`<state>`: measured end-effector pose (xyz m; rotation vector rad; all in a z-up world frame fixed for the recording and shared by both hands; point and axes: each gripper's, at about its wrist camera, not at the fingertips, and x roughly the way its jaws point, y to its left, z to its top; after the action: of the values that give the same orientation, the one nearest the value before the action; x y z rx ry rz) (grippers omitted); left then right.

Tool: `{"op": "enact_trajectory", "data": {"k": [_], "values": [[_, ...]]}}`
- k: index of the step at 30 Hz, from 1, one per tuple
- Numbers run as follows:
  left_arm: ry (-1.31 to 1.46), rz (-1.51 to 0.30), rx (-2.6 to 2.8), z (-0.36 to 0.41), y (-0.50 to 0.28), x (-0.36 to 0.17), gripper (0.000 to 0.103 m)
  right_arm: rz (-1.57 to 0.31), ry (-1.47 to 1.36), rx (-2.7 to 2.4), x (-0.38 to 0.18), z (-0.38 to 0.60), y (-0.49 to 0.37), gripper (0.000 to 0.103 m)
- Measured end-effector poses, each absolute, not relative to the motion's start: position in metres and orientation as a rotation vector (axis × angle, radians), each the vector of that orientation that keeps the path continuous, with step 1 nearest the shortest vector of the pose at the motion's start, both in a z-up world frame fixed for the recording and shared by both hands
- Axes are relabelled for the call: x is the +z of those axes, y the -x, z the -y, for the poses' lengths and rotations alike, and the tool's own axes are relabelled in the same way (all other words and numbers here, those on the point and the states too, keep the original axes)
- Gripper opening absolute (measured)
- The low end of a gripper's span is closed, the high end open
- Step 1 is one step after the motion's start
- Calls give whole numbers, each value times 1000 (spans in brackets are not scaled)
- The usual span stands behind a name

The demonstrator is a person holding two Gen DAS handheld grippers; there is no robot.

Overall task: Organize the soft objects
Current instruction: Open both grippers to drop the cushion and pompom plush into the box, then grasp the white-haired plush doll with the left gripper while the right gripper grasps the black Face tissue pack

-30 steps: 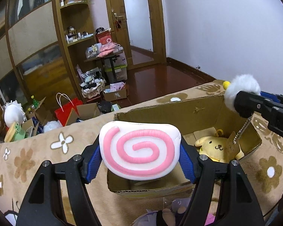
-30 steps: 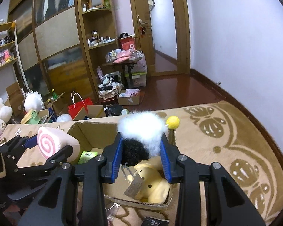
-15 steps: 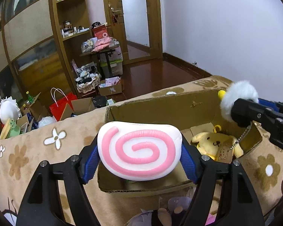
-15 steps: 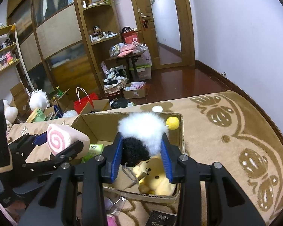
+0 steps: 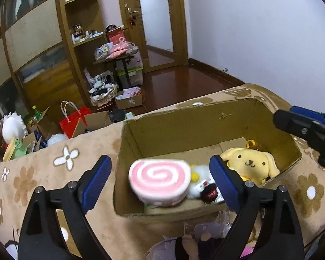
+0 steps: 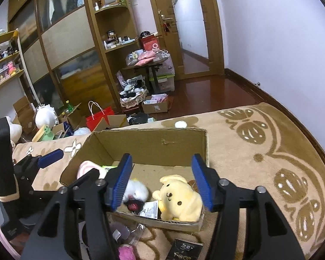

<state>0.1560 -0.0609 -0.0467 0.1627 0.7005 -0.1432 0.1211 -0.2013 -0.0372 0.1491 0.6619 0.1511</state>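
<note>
Left tongs [image 5: 159,174] gaped, jaws just opening; pink-and-white spiral roll plush [image 5: 159,182] loose between them, inside brown cardboard box [image 5: 184,127]. Right tongs [image 6: 161,181] also just opening, empty; white fluffy pompom charm [image 6: 136,190] and yellow dog plush [image 6: 179,199] below, in box.

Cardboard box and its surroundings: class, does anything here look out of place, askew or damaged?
Inside the cardboard box nothing is spilled: the swirl cushion, white fluffy toy and yellow dog plush lie loosely, unstacked. More soft toys lie outside, before its front wall.
</note>
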Motion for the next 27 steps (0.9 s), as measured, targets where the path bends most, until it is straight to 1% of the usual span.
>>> {"op": "enact_trajectory", "data": {"k": [2,3,4,7,8,10,13,21,27], "values": [[-151,-712,-146,58,-153,-47,91,-669,-144,157,-36,202,-119,63],[-146,-717,-146,57,-151,-47,91,-673,-134,159,-35,201,-117,66],[-143,-719,-144,56,-150,-46,91,-671,-128,155,-33,201,-115,72],[-140,-718,-137,54,-141,-41,92,-661,-129,145,-29,202,-106,82],[-140,-717,-135,53,-138,-39,92,-662,-129,143,-28,202,-104,84],[-138,-714,-129,51,-130,-35,97,-664,-128,136,-25,203,-98,93],[-130,-706,-119,46,-115,-29,98,-661,-120,125,-22,203,-87,102],[-116,-721,-95,32,-83,-14,99,-658,-72,109,-14,193,-52,103],[-99,-758,-87,25,-68,-18,100,-685,-67,105,-14,187,-37,103]]}}
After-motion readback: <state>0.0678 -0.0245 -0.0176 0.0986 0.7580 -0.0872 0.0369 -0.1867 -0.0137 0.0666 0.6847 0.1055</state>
